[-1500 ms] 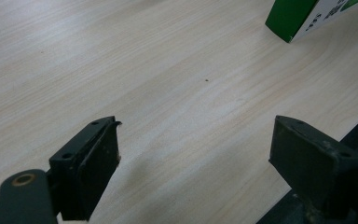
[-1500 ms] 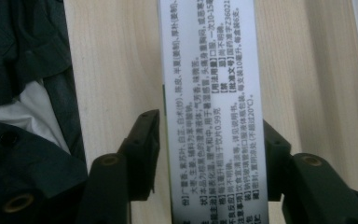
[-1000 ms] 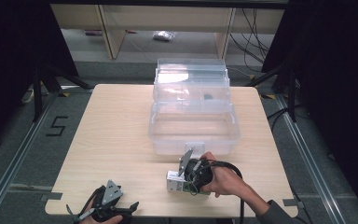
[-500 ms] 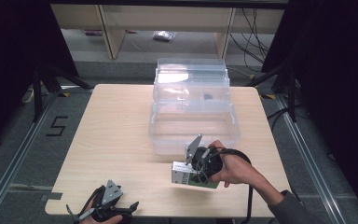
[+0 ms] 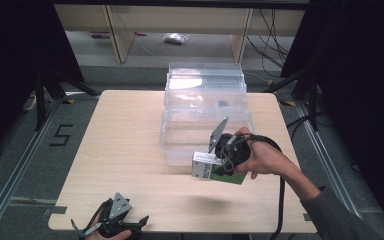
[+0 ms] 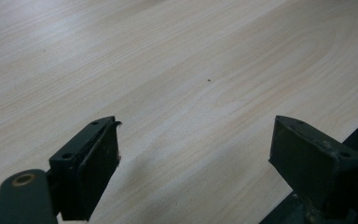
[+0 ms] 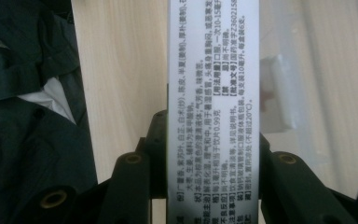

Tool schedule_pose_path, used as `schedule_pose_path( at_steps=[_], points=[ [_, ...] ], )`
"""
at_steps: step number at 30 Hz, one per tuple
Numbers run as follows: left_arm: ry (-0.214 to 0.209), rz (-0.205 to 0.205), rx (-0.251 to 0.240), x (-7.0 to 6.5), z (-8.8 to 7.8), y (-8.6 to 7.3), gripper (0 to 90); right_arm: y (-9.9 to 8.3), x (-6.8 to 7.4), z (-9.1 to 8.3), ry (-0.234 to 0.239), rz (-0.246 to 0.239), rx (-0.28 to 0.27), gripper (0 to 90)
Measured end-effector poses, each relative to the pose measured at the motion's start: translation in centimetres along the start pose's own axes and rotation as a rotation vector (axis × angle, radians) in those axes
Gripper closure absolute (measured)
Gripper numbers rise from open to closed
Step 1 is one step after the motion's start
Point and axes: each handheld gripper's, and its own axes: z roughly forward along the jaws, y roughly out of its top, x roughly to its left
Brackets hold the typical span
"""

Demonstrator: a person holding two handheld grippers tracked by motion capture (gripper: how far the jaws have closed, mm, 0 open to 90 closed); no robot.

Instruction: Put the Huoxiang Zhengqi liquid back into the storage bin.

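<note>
- The tabletop (image 5: 125, 150) is pale wood, with most of its near half bare.
- A clear plastic bin (image 5: 205, 112) sits toward the far side of the tabletop, its lid flipped back behind it.
- There's the right hand (image 5: 260, 157), in from the lower right, holding the right claw (image 5: 215, 167) up off the tabletop, just in front of the bin's near wall.
- That right claw is clenched on a small box (image 5: 212, 169), white and green, which hangs in the air at the bin's front edge and casts a soft shadow on the wood below.
- In the right gripper view the box (image 7: 213, 107) shows a white face of fine printed text, pinched between the two black jaws, one on each side.
- Over at the near left edge, the left claw (image 5: 117, 220) rests low by the tabletop's rim, well apart from the box.
- In the left gripper view the left claw (image 6: 196, 154) is released, jaws spread wide over bare wood, nothing between them.
</note>
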Motion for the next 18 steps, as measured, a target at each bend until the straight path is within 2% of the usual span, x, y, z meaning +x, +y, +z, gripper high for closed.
schedule_pose_path(
  at_steps=[5, 7, 9, 10, 13, 14, 15, 16, 17, 18],
  points=[
    [0.004, 0.004, -0.007, 0.0, 0.0, 0.0, 15.0, 0.5, -1.3, -1.5, -0.010, 0.005, 0.004, 65.0],
    [0.004, 0.004, -0.008, 0.1, 0.0, 0.0, 15.0, 0.5, -1.9, -1.7, -0.004, -0.012, -0.007, 64.9],
    [0.003, 0.005, -0.007, 0.1, 0.0, 0.0, 15.0, 0.5, -2.4, -2.0, -0.013, 0.014, -0.005, 64.9],
    [0.001, -0.009, -0.019, 0.0, 0.1, 0.0, 15.0, 0.5, -2.7, -2.1, -0.017, 0.013, -0.006, 64.9],
    [0.004, -0.006, -0.002, 0.1, 0.0, 0.0, 15.0, 0.4, -3.4, -2.4, -0.019, 0.004, -0.009, 64.9],
    [0.015, -0.028, -0.016, 0.0, 0.1, 0.0, 15.0, 0.4, -4.2, -2.7, -0.020, -0.002, -0.020, 64.9],
    [0.015, -0.028, -0.016, 0.0, 0.1, 0.0, 15.0, 0.3, -4.4, -2.9, -0.025, 0.011, -0.017, 64.9],
    [0.013, -0.014, -0.003, 0.1, 0.0, 0.0, 15.0, 0.3, -4.8, -2.9, -0.029, -0.003, -0.019, 64.9],
    [0.008, -0.016, -0.006, 0.1, -0.1, -0.1, 15.0, 0.3, -5.1, -3.1, -0.031, 0.013, -0.014, 64.9],
    [0.007, -0.014, -0.005, 0.1, -0.1, -0.1, 15.0, 0.3, -5.5, -3.2, -0.033, 0.003, -0.016, 64.9]
  ],
)
